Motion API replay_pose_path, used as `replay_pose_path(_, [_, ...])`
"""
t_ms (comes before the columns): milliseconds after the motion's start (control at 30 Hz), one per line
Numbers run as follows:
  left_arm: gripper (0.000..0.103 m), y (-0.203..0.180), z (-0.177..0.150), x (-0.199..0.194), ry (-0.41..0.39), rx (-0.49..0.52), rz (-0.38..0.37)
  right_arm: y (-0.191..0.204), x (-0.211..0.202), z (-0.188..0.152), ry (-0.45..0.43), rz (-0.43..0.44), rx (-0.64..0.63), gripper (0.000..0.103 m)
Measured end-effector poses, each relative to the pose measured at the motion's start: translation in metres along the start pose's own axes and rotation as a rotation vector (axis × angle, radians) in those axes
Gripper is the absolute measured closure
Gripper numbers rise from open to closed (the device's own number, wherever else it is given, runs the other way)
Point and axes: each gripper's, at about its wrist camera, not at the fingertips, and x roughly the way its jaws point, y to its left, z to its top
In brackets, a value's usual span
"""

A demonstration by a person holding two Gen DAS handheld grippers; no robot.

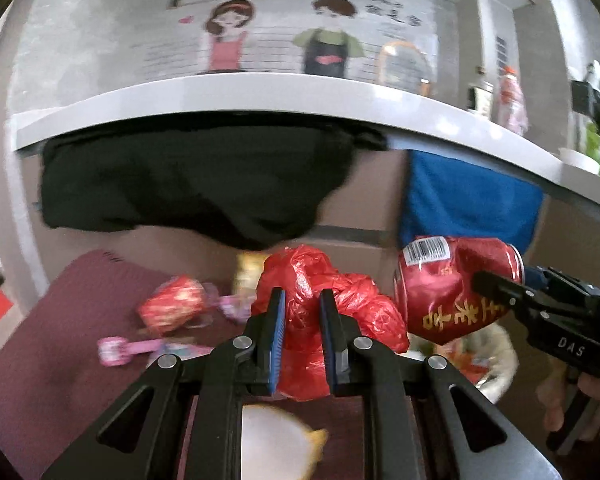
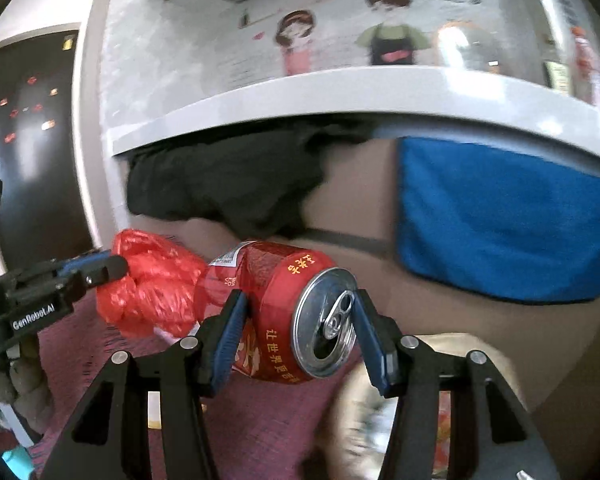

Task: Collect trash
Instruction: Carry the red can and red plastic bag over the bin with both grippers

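Red plastic bag (image 1: 320, 316) pinched w/ left gripper (image 1: 302, 312), jaws narrow, held above maroon mat (image 1: 60, 360). Just right, touching it: dented red can (image 2: 284, 316) clamped sideways in right gripper (image 2: 300, 320), jaws wide, opened top facing camera.

Items counted: one crumpled red plastic bag (image 1: 332, 300); one dented red drink can (image 2: 284, 312); two handheld grippers, left gripper (image 1: 302, 336) and right gripper (image 2: 300, 336). One maroon mat (image 1: 60, 344). One red wrapped packet (image 1: 172, 304); one pink wrapper (image 1: 128, 350). On the counter front: one black cloth (image 1: 180, 184), one blue cloth (image 2: 500, 220). Two cartoon figures (image 1: 228, 36) on the wall.
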Motion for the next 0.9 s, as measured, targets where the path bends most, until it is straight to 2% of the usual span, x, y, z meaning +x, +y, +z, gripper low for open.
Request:
replay_pose_path(167, [0.086, -0.062, -0.003, 0.027, 0.022, 0.035, -0.087, -0.051, -0.029, -0.005, -0.009, -0.114, 0.037, 0.053])
replay_pose_path(367, [0.086, -0.118, -0.014, 0.057, 0.051, 0.053, -0.136, -0.103, -0.047, -0.022, 0.004, -0.209, 0.088, 0.053])
replay_pose_path(567, [0.086, -0.136, -0.027, 0.076, 0.091, 0.058, -0.138, -0.132, -0.042, -0.043, 0.033, -0.245, 0.124, 0.053])
replay_pose_path(900, [0.086, -0.139, -0.038, 0.092, 0.129, 0.066, -0.122, -0.145, -0.024, -0.061, 0.064, -0.243, 0.162, 0.053])
